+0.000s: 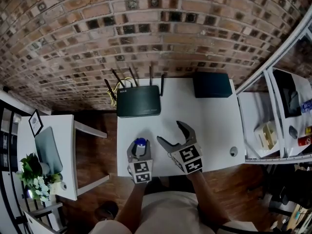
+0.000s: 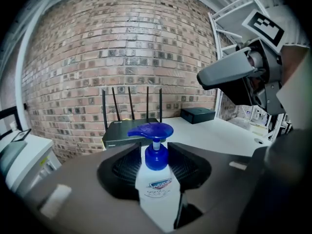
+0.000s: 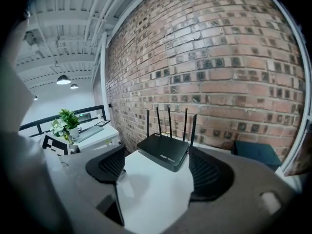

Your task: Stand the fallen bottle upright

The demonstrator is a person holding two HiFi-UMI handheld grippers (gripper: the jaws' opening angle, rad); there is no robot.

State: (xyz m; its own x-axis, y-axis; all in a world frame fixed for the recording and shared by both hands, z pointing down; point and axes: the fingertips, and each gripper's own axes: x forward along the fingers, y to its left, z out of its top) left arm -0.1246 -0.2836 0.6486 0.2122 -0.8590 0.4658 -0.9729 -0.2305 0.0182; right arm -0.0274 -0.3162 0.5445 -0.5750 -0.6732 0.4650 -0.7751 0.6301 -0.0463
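Both forearms (image 1: 130, 204) reach in from six o'clock, tongs angled slightly down. The left gripper (image 1: 140, 152) is clenched on the bottle (image 2: 157, 184), which stands upright, blue pump on top, at the table's (image 1: 214, 126) near edge. At its three o'clock, the right gripper (image 1: 169, 131) is released, jaws wide, nothing between. Router (image 1: 138, 101) at twelve, dark box (image 1: 212, 84) at one.

Glossy white plastic bottle (image 2: 155, 194), rough brick wall (image 1: 146, 28), smooth matt white table (image 1: 214, 126)
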